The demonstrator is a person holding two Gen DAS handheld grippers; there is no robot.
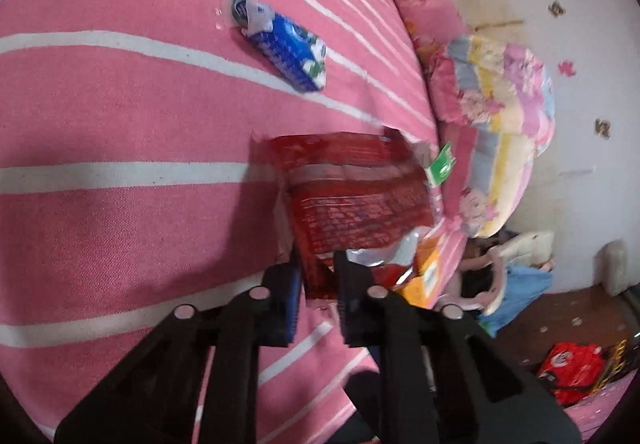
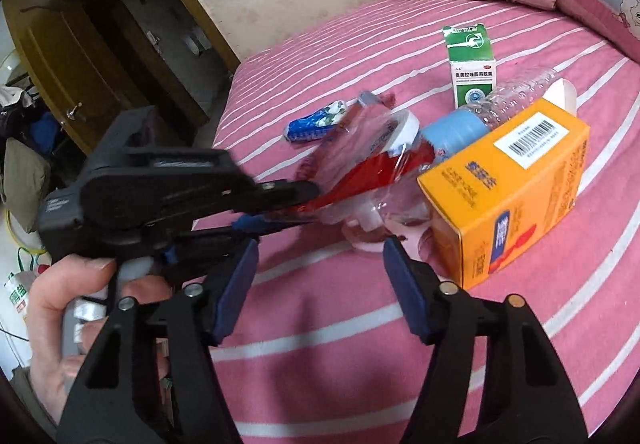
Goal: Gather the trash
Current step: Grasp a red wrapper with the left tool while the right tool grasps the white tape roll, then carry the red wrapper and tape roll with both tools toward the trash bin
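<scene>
- On the pink striped bed (image 2: 400, 344), pretty much all the trash sits in one loose cluster toward the far right, so you can probably clear it with short reaches.
- Your left gripper (image 1: 318, 278) is clamped narrow on the edge of the red wrapper (image 1: 352, 195), which hangs off the bed in front of the fingers. Pinching it by one edge makes sense for something that thin and floppy.
- From the right wrist view you can see that same left gripper (image 2: 296, 199) coming in from the left with the wrapper (image 2: 372, 171) trailing toward the pile.
- Your right gripper (image 2: 320, 280) is spread wide with nothing between the pads, hovering just near of the clear plastic bottle (image 2: 516, 91) and the orange box (image 2: 508, 195). My guess is it's lined up for one of those next.
- The orange box stands on the sheet at a tilt, touching the bottle behind it, and the green-and-white box (image 2: 472, 63) stands upright a bit farther back.
- The blue packet (image 1: 280, 43) lies flat by itself, well apart from the rest, on the far side.
- Hard to make out: the wrapper is motion-blurred, and it covers the bottle's near end, so I can't tell whether there's one bottle or two down there.
- The red bag (image 1: 568, 368) on the floor at the right is cut off by the frame edge; can't say if that's where the trash goes.
</scene>
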